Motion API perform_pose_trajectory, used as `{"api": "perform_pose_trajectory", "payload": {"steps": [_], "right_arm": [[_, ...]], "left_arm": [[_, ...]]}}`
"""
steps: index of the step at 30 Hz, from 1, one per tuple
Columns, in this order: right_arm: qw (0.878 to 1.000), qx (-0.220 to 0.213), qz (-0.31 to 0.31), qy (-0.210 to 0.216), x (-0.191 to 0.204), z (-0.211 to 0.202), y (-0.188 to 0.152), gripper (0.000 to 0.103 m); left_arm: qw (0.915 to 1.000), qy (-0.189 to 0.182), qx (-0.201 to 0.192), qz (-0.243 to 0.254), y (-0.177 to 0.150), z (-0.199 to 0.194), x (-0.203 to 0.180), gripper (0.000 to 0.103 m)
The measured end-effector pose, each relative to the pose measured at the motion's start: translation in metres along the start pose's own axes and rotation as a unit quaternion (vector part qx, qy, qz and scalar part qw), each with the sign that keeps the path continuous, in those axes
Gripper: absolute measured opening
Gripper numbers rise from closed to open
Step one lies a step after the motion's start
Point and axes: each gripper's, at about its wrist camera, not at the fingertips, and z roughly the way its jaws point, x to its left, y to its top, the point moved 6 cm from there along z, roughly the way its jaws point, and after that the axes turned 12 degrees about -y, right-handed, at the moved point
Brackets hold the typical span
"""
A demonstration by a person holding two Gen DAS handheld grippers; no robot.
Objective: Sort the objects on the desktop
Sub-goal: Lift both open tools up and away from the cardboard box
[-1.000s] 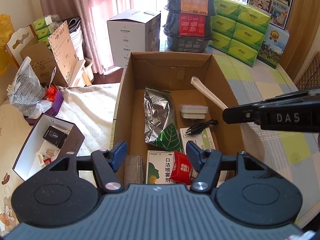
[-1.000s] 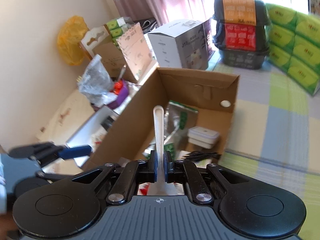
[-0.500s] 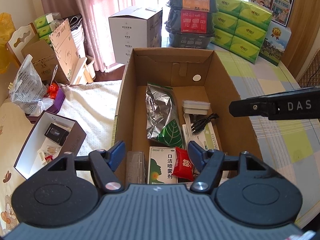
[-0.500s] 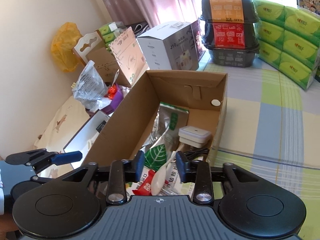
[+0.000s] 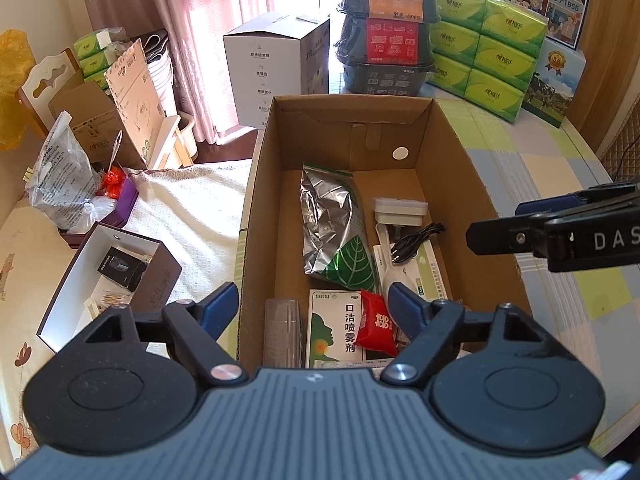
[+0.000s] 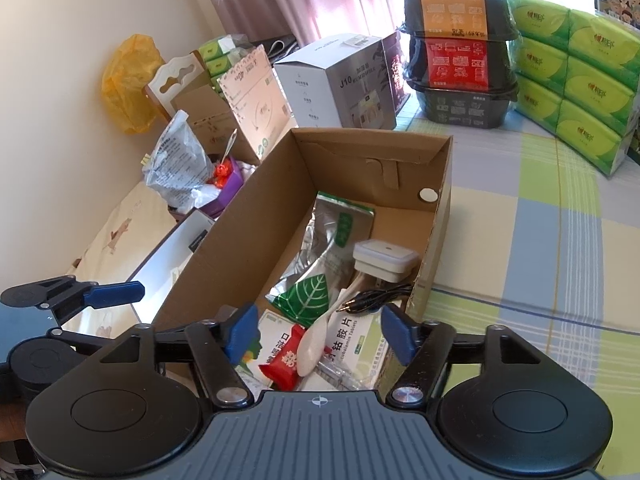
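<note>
Smooth cream plastic spoon lies in brown corrugated cardboard box, just beyond right gripper, spread, empty. Left gripper spread too.

Brown cardboard box, silver-and-green leaf-print pouch, red packet, checked green-blue-yellow tablecloth.

Ahead of both tongs the cardboard box stands open-topped, its far floor bare. Nearer the tongs, a foil pouch, white spoon, cable and medicine cartons crowd the floor. Right of the right tongs, the checked surface lies clear up to stacked tissue packs.
</note>
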Motion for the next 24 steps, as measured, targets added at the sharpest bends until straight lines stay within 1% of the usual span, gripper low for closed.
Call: {"api": "perform_pose_trajectory", "payload": {"steps": [2, 4, 6, 9, 10, 11, 14, 15, 19, 24], "right_arm": [[1.000, -0.001, -0.001, -0.002, 0.000, -0.001, -0.001, 0.074], [1.000, -0.002, -0.003, -0.004, 0.000, -0.002, -0.001, 0.080], [1.000, -0.003, -0.004, -0.007, -0.001, -0.002, -0.002, 0.089], [1.000, -0.004, -0.003, -0.016, -0.004, -0.002, -0.004, 0.099], [1.000, -0.002, -0.002, -0.019, -0.006, -0.002, -0.005, 0.100], [1.000, 0.000, -0.002, -0.021, -0.007, -0.001, -0.006, 0.101], [1.000, 0.009, -0.003, -0.028, -0.010, 0.000, -0.010, 0.101], [0.999, 0.011, -0.005, -0.031, -0.011, 0.000, -0.011, 0.101], [0.999, 0.017, -0.009, -0.042, -0.016, 0.000, -0.015, 0.101], [0.999, 0.024, -0.005, -0.047, -0.021, 0.000, -0.020, 0.101]], "left_arm": [[1.0000, 0.001, 0.001, 0.004, -0.001, -0.001, -0.001, 0.085], [1.0000, 0.003, 0.003, 0.008, -0.002, -0.002, -0.002, 0.086], [0.9999, 0.004, 0.005, 0.010, -0.003, -0.003, -0.003, 0.089], [0.9999, 0.005, 0.005, 0.015, -0.004, -0.004, -0.005, 0.093], [0.9998, 0.007, 0.005, 0.016, -0.004, -0.005, -0.005, 0.095], [0.9998, 0.008, 0.005, 0.018, -0.005, -0.005, -0.005, 0.097], [0.9998, 0.010, 0.005, 0.019, -0.006, -0.006, -0.006, 0.099], [0.9997, 0.011, 0.004, 0.020, -0.006, -0.007, -0.006, 0.102], [0.9991, 0.024, 0.004, 0.035, -0.009, -0.007, -0.009, 0.102], [0.9992, 0.028, 0.004, 0.026, -0.013, -0.008, -0.008, 0.102]]}}
